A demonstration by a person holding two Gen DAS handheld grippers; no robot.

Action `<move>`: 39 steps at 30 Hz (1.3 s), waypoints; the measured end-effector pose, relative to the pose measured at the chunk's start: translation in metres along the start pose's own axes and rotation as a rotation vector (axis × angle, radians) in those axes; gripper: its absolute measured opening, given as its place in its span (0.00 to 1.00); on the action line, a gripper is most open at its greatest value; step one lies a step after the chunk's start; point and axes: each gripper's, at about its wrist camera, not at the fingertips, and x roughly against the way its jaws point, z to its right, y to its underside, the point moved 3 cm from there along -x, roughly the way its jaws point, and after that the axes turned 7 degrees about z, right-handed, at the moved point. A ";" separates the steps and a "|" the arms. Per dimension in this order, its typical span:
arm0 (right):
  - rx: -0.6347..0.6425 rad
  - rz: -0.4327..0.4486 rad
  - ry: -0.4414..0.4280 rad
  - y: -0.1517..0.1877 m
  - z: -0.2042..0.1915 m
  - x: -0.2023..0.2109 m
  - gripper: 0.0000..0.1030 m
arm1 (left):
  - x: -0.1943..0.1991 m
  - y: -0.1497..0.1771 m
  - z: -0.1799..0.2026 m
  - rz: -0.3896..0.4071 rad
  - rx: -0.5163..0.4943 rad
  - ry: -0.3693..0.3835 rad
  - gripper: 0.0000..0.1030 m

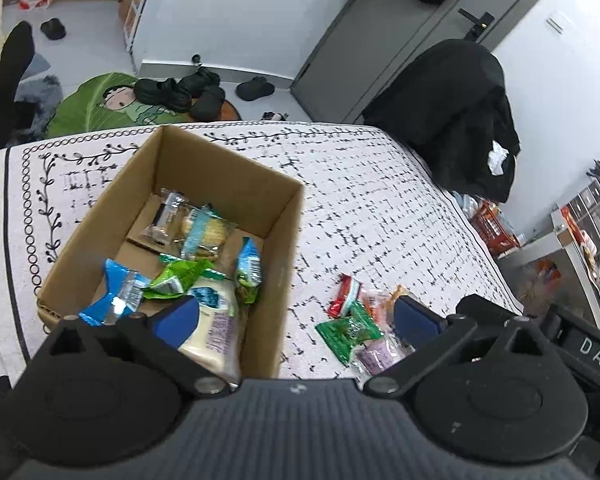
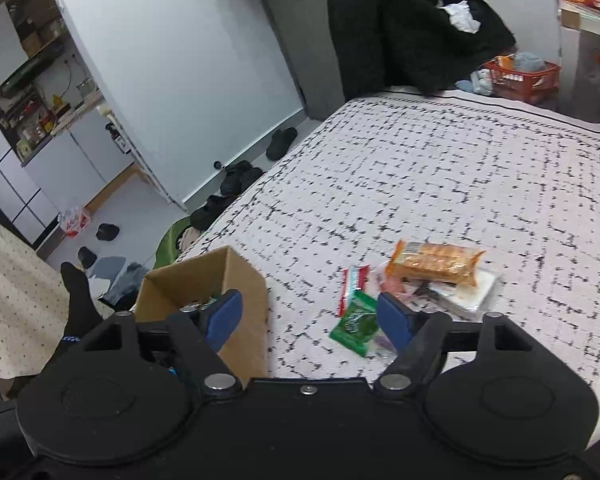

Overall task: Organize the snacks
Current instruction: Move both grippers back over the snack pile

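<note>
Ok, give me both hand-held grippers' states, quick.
Left hand-held gripper: open, holding nothing, above the cardboard box edge.
Right hand-held gripper: open, holding nothing; the green snack packet lies on the table beneath.

Black coat (image 1: 452,104) on chair, black shoes (image 1: 180,90) on floor, orange basket (image 2: 522,76)

Each claw has a black body with two round discs, angled black link arms joined by silver pins, and blue pads on the fingers. The left claw (image 1: 296,316) has a ribbed grey centre plate; the right claw (image 2: 308,316) has a small screw there.
</note>
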 end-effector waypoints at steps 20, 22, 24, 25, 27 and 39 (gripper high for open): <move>-0.040 0.016 0.071 0.015 0.074 0.015 0.94 | 0.002 0.028 0.048 0.020 -0.141 -0.028 1.00; -0.034 0.013 0.079 0.018 0.080 0.016 0.96 | 0.000 0.032 0.055 0.016 -0.158 -0.026 1.00; -0.038 0.009 0.084 0.021 0.088 0.016 0.96 | 0.000 0.038 0.061 0.012 -0.176 -0.022 1.00; -0.041 0.006 0.088 0.022 0.091 0.017 0.97 | -0.001 0.040 0.064 0.010 -0.185 -0.025 1.00; -0.049 -0.002 0.092 0.025 0.098 0.017 0.98 | -0.003 0.045 0.068 0.003 -0.198 -0.026 1.00; -0.100 -0.008 0.049 0.032 0.123 0.017 1.00 | -0.018 0.067 0.082 -0.033 -0.232 -0.002 1.00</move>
